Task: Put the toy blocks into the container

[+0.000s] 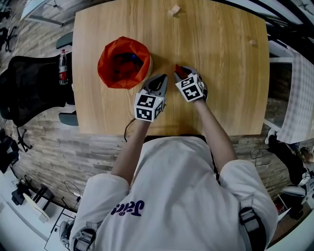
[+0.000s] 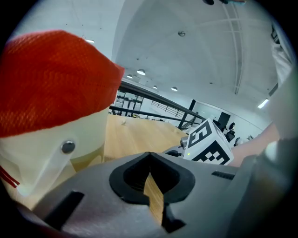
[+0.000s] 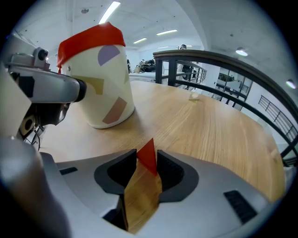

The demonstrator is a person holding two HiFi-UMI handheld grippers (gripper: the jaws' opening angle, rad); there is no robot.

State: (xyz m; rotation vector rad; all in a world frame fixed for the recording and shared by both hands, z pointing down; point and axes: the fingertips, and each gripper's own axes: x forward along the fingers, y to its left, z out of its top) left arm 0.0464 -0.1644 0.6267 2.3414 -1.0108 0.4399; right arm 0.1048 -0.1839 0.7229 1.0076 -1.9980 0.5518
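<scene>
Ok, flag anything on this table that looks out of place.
A small pale scrap lies at the far edge of the table and another scrap near its far right corner, both well away from the container. Too small to identify. The container stands upright; nothing is spilled.

Red block: visible only as a sliver between the jaws of the right gripper, sides covered; full shape not determinable. In the head view, only one red corner clear of the gripper body. Container interior: dark, with a blue item too dim to identify. In the left gripper view, container cut off by the left edge. Pale object and second pale object on the far table: too small to identify.
</scene>
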